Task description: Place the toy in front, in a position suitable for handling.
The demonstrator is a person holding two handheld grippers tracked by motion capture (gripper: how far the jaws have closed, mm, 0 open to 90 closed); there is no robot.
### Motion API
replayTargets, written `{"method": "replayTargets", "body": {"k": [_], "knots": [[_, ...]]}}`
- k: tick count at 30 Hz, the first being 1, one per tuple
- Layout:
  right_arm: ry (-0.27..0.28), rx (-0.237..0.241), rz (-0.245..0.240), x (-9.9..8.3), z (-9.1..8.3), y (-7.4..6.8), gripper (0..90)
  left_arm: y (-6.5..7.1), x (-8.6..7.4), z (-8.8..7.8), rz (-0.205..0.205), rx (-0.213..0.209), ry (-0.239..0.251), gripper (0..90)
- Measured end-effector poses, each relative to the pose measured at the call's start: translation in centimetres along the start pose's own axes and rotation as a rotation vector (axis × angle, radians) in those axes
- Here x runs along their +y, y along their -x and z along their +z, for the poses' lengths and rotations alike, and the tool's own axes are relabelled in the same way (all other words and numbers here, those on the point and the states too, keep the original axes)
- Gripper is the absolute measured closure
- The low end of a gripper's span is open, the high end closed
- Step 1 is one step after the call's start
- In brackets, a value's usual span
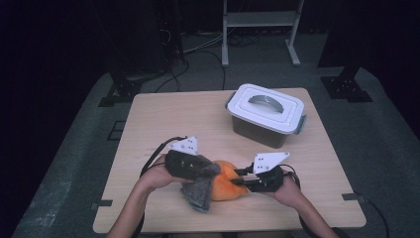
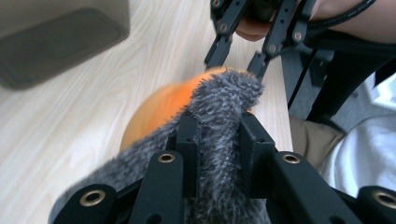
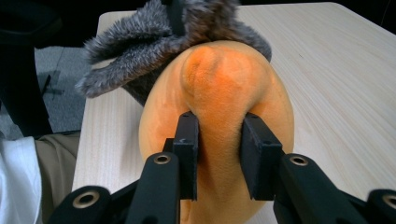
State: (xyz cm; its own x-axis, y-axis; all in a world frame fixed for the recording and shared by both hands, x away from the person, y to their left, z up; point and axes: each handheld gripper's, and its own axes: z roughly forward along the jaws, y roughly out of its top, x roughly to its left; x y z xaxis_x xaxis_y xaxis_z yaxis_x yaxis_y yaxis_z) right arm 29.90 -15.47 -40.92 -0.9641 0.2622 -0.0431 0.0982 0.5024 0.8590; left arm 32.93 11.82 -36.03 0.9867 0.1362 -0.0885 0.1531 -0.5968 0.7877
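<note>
So, quick rundown of what's on the tabletop right now:

Thing in play: an orange plush toy with a grey furry piece attached or draped on it. Can't tell if the fur is sewn on or a separate cloth.

Where it is: near edge of the tabletop, right between the two hands, well apart from the white lidded storage box at the back right.

Left tongs: clamped on a fold of the grey fur, pile bulging up between the pads. Narrow gap, full of fluff.

Right tongs: pinching a ridge of the orange plush body, fabric bunched up between the pads. Also narrow, definitely holding.

How it'll handle, my guess: light and very squishy. It gives wherever you squeeze it, so the tongs only ever hold a pinch of fabric, not the whole body. Not fragile, not slippery; velvety surface grips fine.

Fur piece: floppy, no stiffness at all, hangs down toward the tabletop on the left side.

Where to grab: a raised fold or seam is best, like the ridge the right tongs have. For the fur, take a thick bunch rather than the tips, or the pile will likely just slide out.

Watch out: pulling both ways could stretch a seam if the two are joined.
</note>
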Motion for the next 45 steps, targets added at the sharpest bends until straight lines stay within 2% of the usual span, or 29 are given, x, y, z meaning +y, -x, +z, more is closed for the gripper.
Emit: {"method": "replayTargets", "body": {"k": [4,7,14,21,23,27,29,31,34,38,41,45], "knots": [[-0.007,0.002,-0.020,0.1,0.3,-0.4,68.8,0.2,1.3,0.5,0.022,-0.017,-0.002,72.9],[-0.010,0.004,-0.017,-0.1,0.3,-0.3,68.8,0.0,1.4,1.0,0.017,-0.027,-0.003,72.9],[-0.010,0.005,-0.001,-0.7,0.2,0.1,69.0,-0.5,0.4,0.8,-0.013,-0.014,-0.021,72.8],[-0.013,0.004,0.024,-1.1,0.0,0.5,67.8,-1.4,-1.7,0.2,-0.076,-0.004,-0.008,72.8],[-0.008,0.014,0.038,-1.2,0.0,0.6,62.0,-1.5,-2.0,0.3,-0.088,-0.012,0.008,72.8],[0.025,0.033,0.060,-1.0,-0.2,0.8,43.1,-1.3,-1.9,0.9,-0.095,-0.031,0.022,72.8],[0.036,0.040,0.066,-0.6,-0.1,0.7,38.2,-1.1,-1.7,1.3,-0.082,-0.041,0.021,72.9],[0.021,0.034,0.057,-0.3,0.2,0.4,35.4,-0.7,-1.3,1.8,-0.077,-0.059,0.017,72.8],[-0.007,0.023,0.050,-0.4,0.6,0.3,37.3,-0.5,-1.0,2.1,-0.056,-0.062,0.003,72.5],[-0.020,0.023,0.038,-0.8,0.3,0.2,48.5,-0.6,-1.4,1.8,-0.068,-0.067,0.008,72.6],[-0.033,0.021,0.028,-1.0,0.1,0.2,52.1,-0.8,-1.8,1.5,-0.072,-0.065,0.007,72.5],[-0.039,0.015,0.034,-1.5,-0.4,0.3,54.9,-1.3,-2.9,1.1,-0.103,-0.057,0.020,72.5]]}}
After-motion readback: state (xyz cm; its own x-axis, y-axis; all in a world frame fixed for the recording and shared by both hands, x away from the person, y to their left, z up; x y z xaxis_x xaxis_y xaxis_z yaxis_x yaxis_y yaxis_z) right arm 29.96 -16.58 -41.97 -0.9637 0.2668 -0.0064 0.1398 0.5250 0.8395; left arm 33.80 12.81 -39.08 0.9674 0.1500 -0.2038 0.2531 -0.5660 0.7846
